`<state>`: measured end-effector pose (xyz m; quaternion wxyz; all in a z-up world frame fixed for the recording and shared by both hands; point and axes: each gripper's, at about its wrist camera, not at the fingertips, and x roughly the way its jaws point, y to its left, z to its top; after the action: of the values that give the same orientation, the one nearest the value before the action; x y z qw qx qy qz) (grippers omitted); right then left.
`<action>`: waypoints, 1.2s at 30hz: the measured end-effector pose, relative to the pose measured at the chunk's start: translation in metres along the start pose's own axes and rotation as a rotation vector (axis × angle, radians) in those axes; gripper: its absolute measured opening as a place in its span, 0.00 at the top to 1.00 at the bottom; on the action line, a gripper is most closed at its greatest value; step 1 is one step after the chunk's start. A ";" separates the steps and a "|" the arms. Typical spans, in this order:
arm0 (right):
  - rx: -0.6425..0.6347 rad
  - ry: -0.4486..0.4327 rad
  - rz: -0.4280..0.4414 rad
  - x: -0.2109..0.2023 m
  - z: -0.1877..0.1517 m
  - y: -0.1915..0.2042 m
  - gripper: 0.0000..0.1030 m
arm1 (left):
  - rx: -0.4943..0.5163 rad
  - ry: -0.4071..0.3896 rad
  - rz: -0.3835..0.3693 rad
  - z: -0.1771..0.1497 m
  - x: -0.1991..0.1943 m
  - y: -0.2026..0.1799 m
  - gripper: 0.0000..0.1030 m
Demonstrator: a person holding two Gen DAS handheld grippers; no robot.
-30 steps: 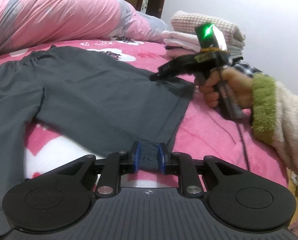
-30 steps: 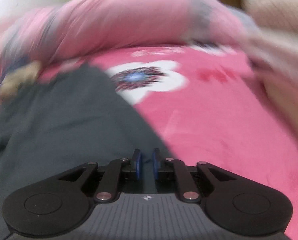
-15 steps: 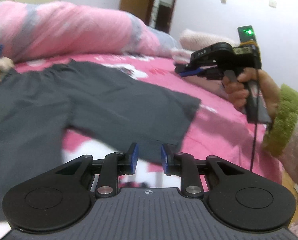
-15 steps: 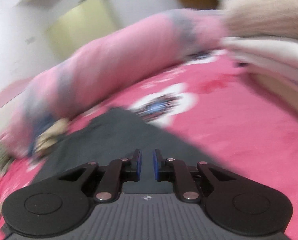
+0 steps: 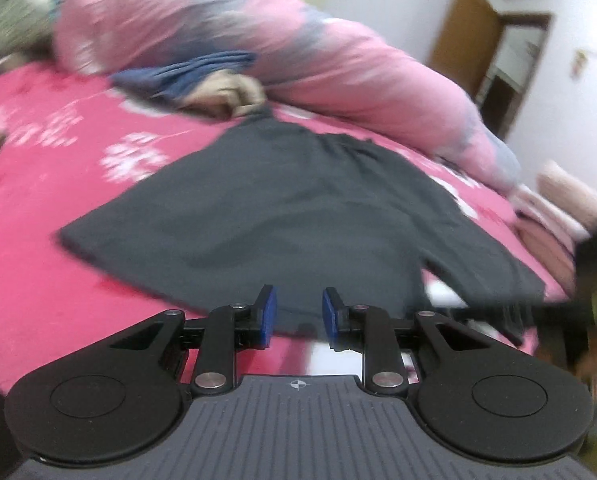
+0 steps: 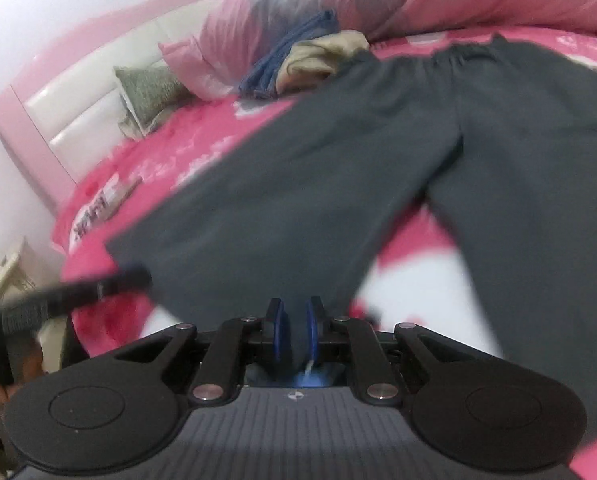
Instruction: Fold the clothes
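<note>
Right wrist view shows the right hand-held gripper (image 6: 296, 334) pinching a hem of the dark grey shorts (image 6: 398, 152) spread on the bed (image 6: 110, 184), while the left hand-held gripper (image 5: 296, 316) gapes empty at 6 o'clock of the shorts, so I judge a one-sided pull could skew the fold.

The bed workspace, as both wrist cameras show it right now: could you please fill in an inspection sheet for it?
Surface: pink bedspread with white flower prints.
Job's things: dark grey shorts spread flat, waistband toward the duvet, both legs toward the cameras.
Clutter: blue garment and beige garment bunched by the waistband; folded stack at the right edge, blurred.
Grippers: left gripper open, just above a leg hem, holding nothing; right gripper nearly closed with the hem of a leg between its pads.
Cables: nothing seen.
Surroundings: rolled pink duvet, green cushion, white headboard, wooden door.
</note>
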<state>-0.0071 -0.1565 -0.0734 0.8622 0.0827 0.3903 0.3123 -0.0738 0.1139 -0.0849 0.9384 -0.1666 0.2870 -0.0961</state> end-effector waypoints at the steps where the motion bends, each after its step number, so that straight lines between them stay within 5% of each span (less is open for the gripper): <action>1: -0.004 -0.011 0.003 -0.007 -0.006 0.006 0.87 | -0.009 -0.006 0.003 0.002 -0.002 0.004 0.76; 8: 0.046 0.017 0.042 -0.019 -0.014 0.024 0.86 | -0.052 -0.050 0.006 0.013 -0.013 0.029 0.76; 13: 0.066 -0.049 0.042 -0.025 0.000 0.035 0.86 | -0.070 -0.082 0.011 0.022 -0.020 0.043 0.72; 23: 0.218 -0.076 -0.088 -0.016 0.013 0.034 0.86 | 0.005 -0.071 0.080 0.034 -0.006 0.031 0.68; 36: 0.349 -0.144 -0.195 -0.035 0.000 0.036 0.86 | 0.010 -0.034 0.075 0.039 -0.004 0.032 0.58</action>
<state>-0.0414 -0.1495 -0.0376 0.8866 0.2146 0.3820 0.1483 -0.0520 0.1544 -0.0643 0.9470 -0.1527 0.2764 -0.0593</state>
